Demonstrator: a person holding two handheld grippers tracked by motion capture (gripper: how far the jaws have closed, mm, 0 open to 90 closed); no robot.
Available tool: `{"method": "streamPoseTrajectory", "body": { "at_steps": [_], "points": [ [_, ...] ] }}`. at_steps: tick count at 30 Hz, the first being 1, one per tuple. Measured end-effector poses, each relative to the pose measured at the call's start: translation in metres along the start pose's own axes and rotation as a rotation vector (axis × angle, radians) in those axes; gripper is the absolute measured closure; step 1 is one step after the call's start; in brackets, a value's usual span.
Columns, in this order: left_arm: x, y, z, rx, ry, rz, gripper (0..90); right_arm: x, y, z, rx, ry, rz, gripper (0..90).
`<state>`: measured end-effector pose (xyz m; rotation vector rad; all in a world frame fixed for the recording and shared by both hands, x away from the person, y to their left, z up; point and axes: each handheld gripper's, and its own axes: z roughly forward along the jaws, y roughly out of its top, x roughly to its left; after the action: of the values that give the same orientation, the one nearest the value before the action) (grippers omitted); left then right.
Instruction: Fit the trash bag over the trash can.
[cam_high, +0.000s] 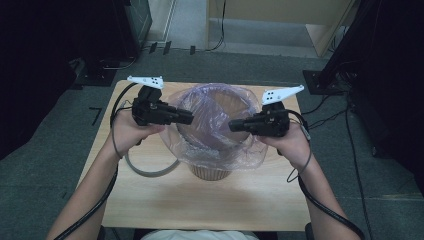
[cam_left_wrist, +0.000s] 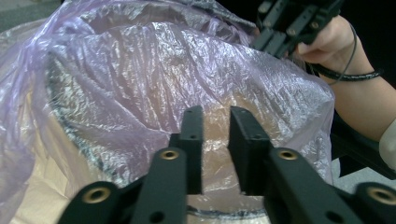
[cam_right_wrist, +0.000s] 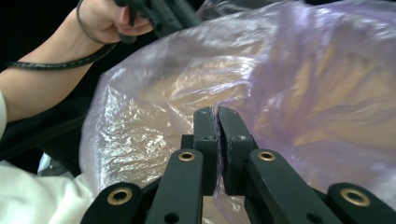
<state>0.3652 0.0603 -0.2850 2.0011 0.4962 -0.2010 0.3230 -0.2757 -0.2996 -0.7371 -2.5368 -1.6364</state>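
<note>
Wicker basket (cam_high: 212, 172) stands mid-table (cam_high: 150, 200), lined with a thin purple plastic bag (cam_high: 215, 125) whose edge drapes over the rim. Right gripper (cam_high: 233, 125) at the bag's right side: jaws closed, pinching a fold of film, likely to pull the liner over the rim. Left gripper (cam_high: 190, 119) at the left side: jaws parted, film beyond them, nothing clamped, probably repositioning for a fresh hold.

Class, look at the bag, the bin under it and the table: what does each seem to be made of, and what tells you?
Bag: thin, glossy, see-through purplish plastic film; it crinkles and glints.
Bin: looks woven, perhaps wicker; tan and ribbed where it shows below the bag.
Table: pale wood or wood-look board; matte, with faint grain.
</note>
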Motion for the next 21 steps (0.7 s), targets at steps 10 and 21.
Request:
{"method": "streamPoseTrajectory", "body": {
  "at_steps": [10,21],
  "points": [
    [-0.011,0.003,0.01,-0.014,0.011,0.037,43.0,0.022,-0.007,0.013,-0.011,0.046,-0.019,86.0],
    [-0.021,0.006,0.02,-0.001,0.008,0.053,43.5,0.038,-0.005,0.028,-0.027,0.095,-0.041,84.2]
  ]
}}
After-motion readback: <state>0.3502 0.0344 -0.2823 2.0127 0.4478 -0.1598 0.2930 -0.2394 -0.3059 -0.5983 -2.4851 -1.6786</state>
